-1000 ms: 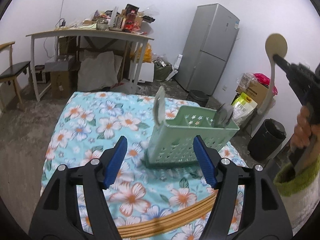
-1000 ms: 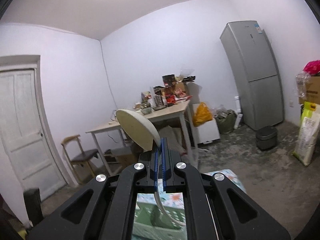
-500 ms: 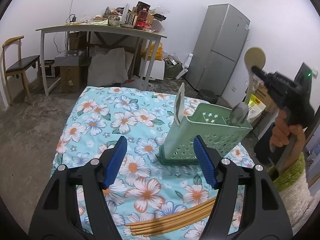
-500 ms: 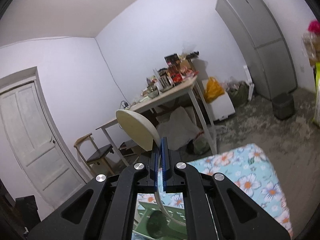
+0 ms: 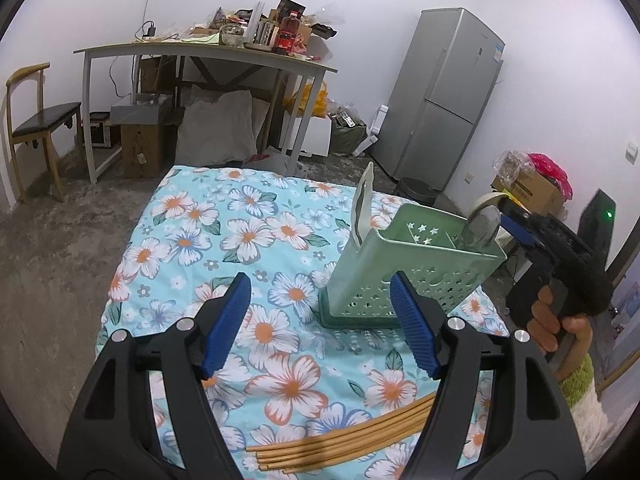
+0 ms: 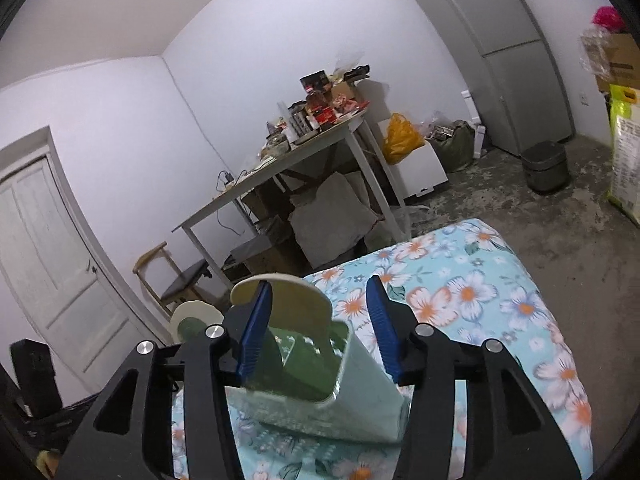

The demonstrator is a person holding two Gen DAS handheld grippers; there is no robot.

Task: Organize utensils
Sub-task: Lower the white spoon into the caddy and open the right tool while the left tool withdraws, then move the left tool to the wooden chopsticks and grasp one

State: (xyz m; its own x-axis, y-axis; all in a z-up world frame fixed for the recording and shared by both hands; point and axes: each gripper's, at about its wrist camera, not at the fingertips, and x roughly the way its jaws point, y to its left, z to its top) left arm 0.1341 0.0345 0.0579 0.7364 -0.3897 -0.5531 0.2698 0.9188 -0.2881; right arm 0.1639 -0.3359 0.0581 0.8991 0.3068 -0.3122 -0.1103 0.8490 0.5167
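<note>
A green perforated utensil basket (image 5: 412,268) stands on the floral tablecloth (image 5: 224,232). A pale handle (image 5: 362,208) sticks up at its left end, and a grey spoon (image 5: 482,226) and a cream spoon (image 5: 490,200) stand at its right end. My right gripper (image 6: 318,324) is open just above the basket (image 6: 360,404), with the cream spoon bowl (image 6: 288,300) standing between its fingers. My left gripper (image 5: 320,320) is open and empty, above the cloth in front of the basket. Several bamboo chopsticks (image 5: 340,444) lie below it near the front edge.
A cluttered desk (image 5: 208,52), a wooden chair (image 5: 36,120) and a grey fridge (image 5: 444,96) stand behind the table. A dark bin (image 6: 544,166) and boxes (image 5: 532,192) stand to the right. The table's right edge drops off beside the basket.
My right gripper came down over the basket's right end and opened, letting go of the cream spoon, which now stands in the basket. My left gripper stayed open.
</note>
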